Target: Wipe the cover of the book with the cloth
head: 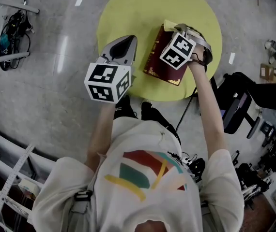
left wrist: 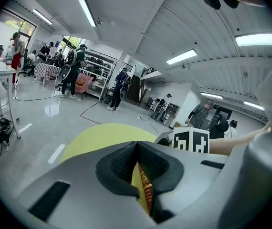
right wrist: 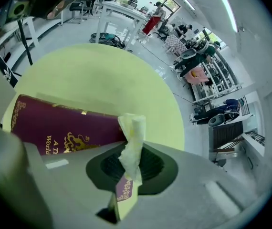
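1. My left gripper [left wrist: 137, 146] is pinched fully closed with nothing in it. It hangs over the yellow table [head: 128, 8], its tip just left of the book [head: 158, 64]. Through the slot behind its pads I get only a sliver of the book's red and gold.
2. The book lies flat on the table, just right of the left gripper's tip and under the right gripper. From the head view its right edge is hidden by the right gripper's cube [head: 177, 50]. In the right gripper view, the gripper body cuts off the gold title.
3. My right gripper [right wrist: 130, 168] is clamped on the cloth [right wrist: 132, 137], a pale crumpled wad sticking out past the jaws toward the book's far edge. I cannot tell whether the cloth touches the cover. The head view hides these jaws under the cube and shows only a corner of cloth.
4. Cables [head: 12, 30] lie on the floor well left of the left gripper. People [left wrist: 74, 73] stand far beyond it. A black chair [head: 239, 105] sits right of my right arm.
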`<act>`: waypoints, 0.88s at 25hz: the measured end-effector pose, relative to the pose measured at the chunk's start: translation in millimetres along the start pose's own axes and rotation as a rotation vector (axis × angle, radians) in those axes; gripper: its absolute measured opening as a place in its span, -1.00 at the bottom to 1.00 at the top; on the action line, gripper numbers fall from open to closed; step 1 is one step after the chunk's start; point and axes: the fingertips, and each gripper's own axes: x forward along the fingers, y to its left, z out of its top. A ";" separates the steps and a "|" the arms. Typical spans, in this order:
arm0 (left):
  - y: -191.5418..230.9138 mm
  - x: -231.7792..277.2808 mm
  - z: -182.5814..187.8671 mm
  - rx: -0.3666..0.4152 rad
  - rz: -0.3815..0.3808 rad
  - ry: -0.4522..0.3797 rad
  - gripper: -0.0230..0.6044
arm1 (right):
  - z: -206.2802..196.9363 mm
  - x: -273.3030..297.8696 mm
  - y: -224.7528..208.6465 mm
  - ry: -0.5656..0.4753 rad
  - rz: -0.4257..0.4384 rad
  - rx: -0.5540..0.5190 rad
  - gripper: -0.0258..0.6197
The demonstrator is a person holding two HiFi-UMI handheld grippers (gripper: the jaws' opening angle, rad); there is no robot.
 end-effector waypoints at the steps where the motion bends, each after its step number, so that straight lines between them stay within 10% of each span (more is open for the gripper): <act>1: 0.3 -1.0 0.6 0.000 0.001 -0.003 -0.88 | -0.6 -0.6 1.5 0.008 -0.017 -0.011 -0.83; 22: -11.1 -17.4 -6.7 -0.007 -0.019 -0.016 -0.88 | 12.3 -59.9 122.8 -0.052 0.130 -0.039 -0.83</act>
